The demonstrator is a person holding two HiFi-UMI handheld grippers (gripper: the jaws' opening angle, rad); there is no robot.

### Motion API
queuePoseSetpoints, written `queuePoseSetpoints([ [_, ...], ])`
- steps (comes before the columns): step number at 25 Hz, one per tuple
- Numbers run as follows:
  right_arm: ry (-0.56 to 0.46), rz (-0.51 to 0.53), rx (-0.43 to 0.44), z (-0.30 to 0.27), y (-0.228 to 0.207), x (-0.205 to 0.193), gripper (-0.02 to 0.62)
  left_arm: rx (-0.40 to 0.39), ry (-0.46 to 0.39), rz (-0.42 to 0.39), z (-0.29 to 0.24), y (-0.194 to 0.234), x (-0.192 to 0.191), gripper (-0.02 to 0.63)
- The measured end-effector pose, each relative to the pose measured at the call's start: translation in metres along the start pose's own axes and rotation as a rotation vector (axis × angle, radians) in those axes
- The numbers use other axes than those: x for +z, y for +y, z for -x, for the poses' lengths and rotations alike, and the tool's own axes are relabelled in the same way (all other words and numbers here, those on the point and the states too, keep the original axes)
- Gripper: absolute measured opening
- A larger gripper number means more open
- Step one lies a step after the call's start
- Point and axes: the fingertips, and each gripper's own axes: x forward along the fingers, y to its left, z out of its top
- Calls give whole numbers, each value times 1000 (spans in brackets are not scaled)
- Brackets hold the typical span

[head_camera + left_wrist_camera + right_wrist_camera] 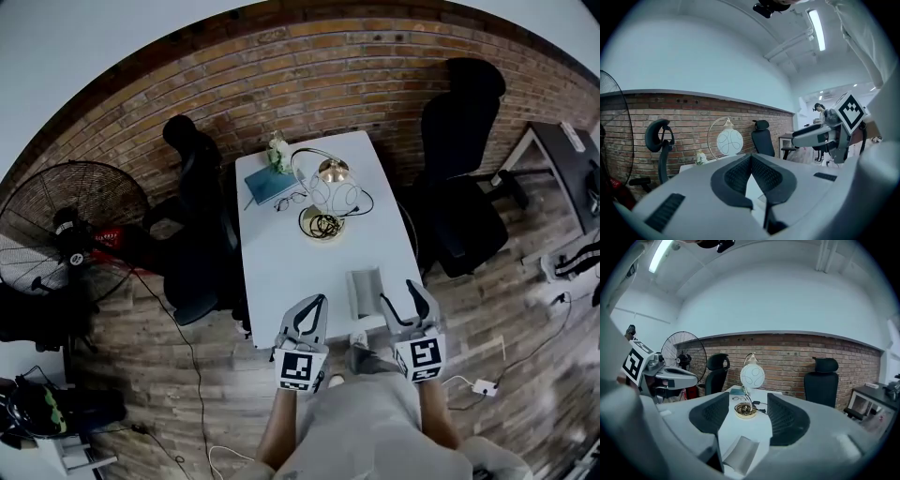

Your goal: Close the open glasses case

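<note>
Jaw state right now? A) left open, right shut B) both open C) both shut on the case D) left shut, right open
D: in the left gripper view the left gripper has its jaws meeting at the tips with nothing held. In the right gripper view the right gripper has its jaws apart, and the open glasses case lies ungripped on the table.

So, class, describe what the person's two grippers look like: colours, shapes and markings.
Both the left gripper and the right gripper have pale grey bodies and two tapering jaws lined with black ribbed pads. Each carries a white cube printed with black square markers.
</note>
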Motion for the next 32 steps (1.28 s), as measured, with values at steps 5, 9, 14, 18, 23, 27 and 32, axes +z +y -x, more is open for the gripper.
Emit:
queuePoseSetpoints([
  [5,51,-26,15,-18,-20,-23,256,-2,36,15,-28,-1,-15,5],
  [9,100,-46,26,-29,-33,-43,257,-5,67,27,-47,-4,-30,5],
  [14,141,-61,40,-46,-45,-63,256,-9,97,40,-69,-4,-47,5],
  [18,174,-72,45,-56,-52,-79,253,-25,122,45,-82,-7,-60,5],
  [23,202,-72,50,-68,-58,-97,245,-47,149,45,-99,-9,-77,5],
  [27,232,-78,52,-72,-61,-112,242,-68,174,54,-107,-15,-91,5],
  [32,256,-87,54,-74,-64,-129,242,-107,211,57,-116,-27,-109,5],
])
